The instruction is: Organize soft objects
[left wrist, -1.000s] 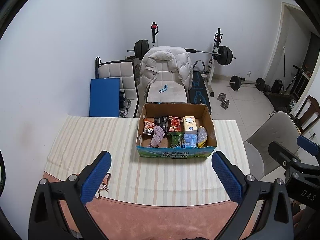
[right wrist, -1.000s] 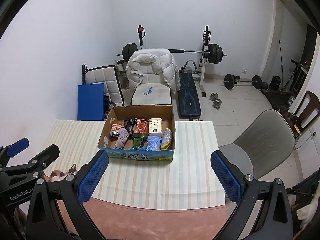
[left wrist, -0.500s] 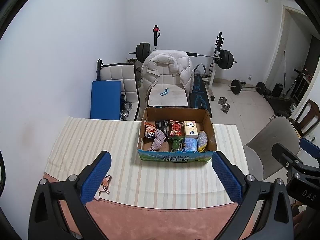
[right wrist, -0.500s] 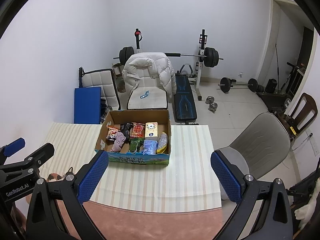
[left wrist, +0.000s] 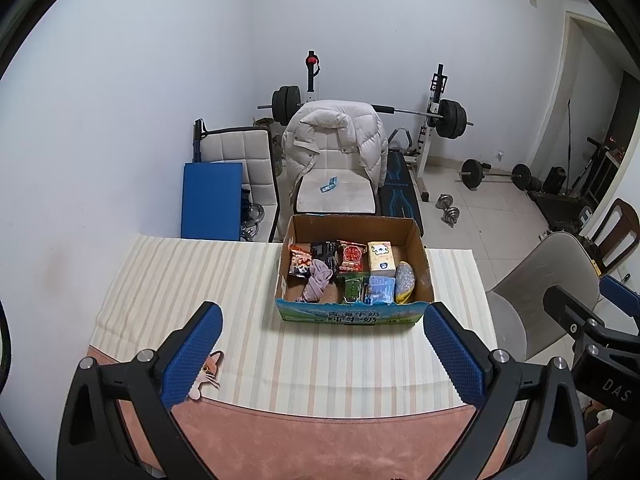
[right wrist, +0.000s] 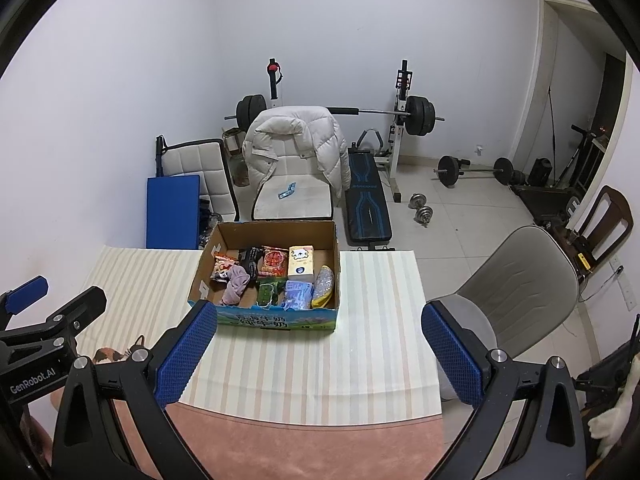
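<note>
soft mauve crumpled cloth [left wrist: 318, 283] is lying inside the open brown cardboard box [left wrist: 424, 256] with a blue printed front, among about seven snack packets and pouches, on the striped cream cloth covering the bench [left wrist: 168, 280]. left gripper [left wrist: 322, 356] is hovering above the near bench edge, its blue-padded jaws spread wide, grasping nothing. right gripper [right wrist: 320, 356] is hovering likewise, jaws released wide, touching nothing. two grippers, one box, one cloth.
</note>
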